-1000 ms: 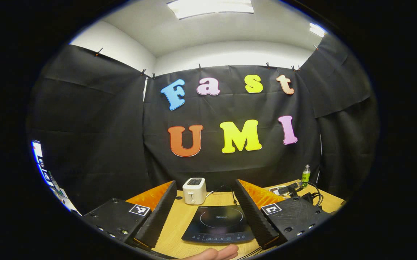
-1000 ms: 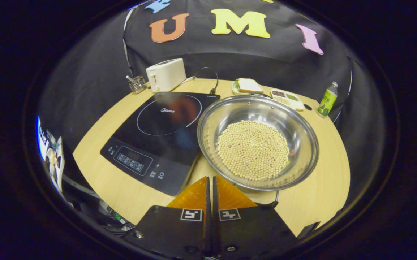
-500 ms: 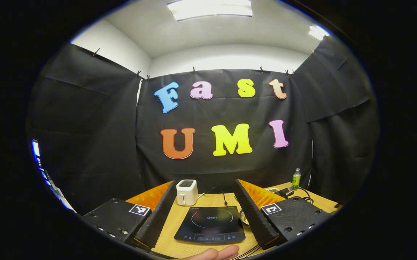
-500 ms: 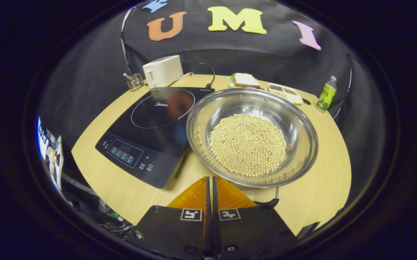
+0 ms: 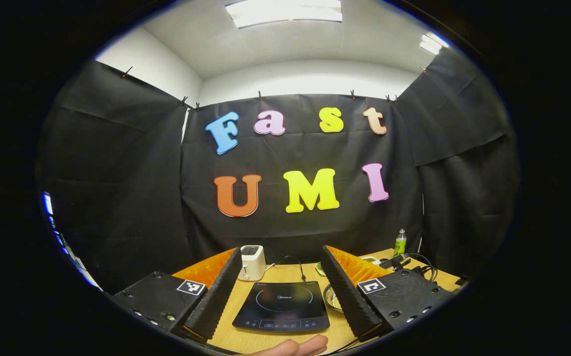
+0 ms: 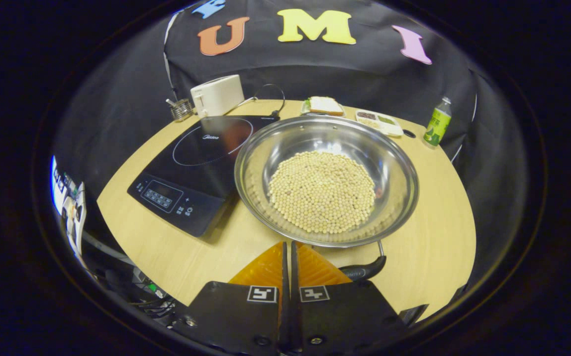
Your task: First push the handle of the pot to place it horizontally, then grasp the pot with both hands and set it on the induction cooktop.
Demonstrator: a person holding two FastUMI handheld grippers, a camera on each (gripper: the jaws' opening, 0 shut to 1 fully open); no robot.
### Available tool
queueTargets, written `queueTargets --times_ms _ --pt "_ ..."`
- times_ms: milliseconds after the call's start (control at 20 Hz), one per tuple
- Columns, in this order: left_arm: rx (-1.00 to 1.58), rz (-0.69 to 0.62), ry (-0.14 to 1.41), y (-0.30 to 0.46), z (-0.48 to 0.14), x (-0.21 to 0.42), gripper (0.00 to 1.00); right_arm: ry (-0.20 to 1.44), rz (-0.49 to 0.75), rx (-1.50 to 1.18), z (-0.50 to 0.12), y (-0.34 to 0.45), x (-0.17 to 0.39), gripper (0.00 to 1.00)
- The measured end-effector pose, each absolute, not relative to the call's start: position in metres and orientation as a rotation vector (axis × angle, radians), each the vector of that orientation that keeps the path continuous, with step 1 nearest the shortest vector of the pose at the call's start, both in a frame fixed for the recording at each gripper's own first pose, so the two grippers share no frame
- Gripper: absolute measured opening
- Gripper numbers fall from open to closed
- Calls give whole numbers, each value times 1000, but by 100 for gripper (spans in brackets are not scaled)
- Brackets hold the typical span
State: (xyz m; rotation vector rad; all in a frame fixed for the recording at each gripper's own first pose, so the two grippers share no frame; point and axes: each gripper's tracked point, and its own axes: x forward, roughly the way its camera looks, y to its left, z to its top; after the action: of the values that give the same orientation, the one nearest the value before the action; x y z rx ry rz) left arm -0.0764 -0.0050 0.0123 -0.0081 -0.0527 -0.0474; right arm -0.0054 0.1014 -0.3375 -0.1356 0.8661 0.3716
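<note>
Here, in the right gripper view, the round wooden table [image 6: 429, 257] carries everything; the induction cooktop [image 6: 201, 158] lies at about ten o'clock from the right gripper [image 6: 286, 252], and the pot [image 6: 326, 180], a wide steel pan with pale beans in its bottom, sits at twelve o'clock, its left rim overlapping the cooktop's edge in this view, though whether it touches I cannot tell; the pot's handle [image 6: 364, 271] is the dark grip at about one o'clock, just beside the right gripper's fingers and partly hidden behind them, so its long axis cannot be read fully, though it seems to run out from the near rim towards the camera; the right gripper's fingers are pressed together with nothing between them, which suits a sideways push on the handle; the right hand is plainly the nearer one.

In the left gripper view the left gripper [image 5: 280, 284] is spread wide and empty, held well back, with the cooktop [image 5: 281, 307] at twelve o'clock and a sliver of the pot [image 5: 332, 299] at one o'clock.
</note>
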Motion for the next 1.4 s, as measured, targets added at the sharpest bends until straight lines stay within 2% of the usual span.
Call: queueTargets --times_ms 250,300,450,500,600,650,700,850,900,950,1000,1100,1400 --pt "-7 -47 -53 -6 11 -75 96 857 358 -128 -339 75 -3 1" --pt "-3 -42 -56 -5 11 -75 96 851 353 -133 -338 68 -2 4" --pt "-1 -18 -69 2 12 -72 95 847 332 -137 -339 49 3 0" --pt "-11 -23 -65 1 10 -72 96 848 324 -132 -339 43 5 4" --pt "-29 -45 -60 -4 6 -71 96 843 315 -131 -337 31 10 1" --pt "-29 -49 -57 -3 5 -71 96 835 312 -137 -338 26 12 4" --pt "-25 -48 -56 -2 4 -70 96 829 306 -142 -337 19 16 0" --pt "-18 -45 -54 -2 -1 -65 95 805 315 -162 -337 6 26 4" --pt "-19 -45 -50 -3 -3 -63 96 785 320 -187 -337 2 31 0" --pt "-20 -45 -48 -4 -5 -61 96 761 319 -212 -336 -5 37 4" --pt "-22 -42 -44 -4 -7 -59 96 743 310 -225 -335 -11 42 0" --pt "-25 -45 -37 -6 -12 -53 96 721 295 -223 -335 -21 51 4" --pt "-30 -72 12 -24 -34 -30 95 698 246 -200 -334 -43 78 4"
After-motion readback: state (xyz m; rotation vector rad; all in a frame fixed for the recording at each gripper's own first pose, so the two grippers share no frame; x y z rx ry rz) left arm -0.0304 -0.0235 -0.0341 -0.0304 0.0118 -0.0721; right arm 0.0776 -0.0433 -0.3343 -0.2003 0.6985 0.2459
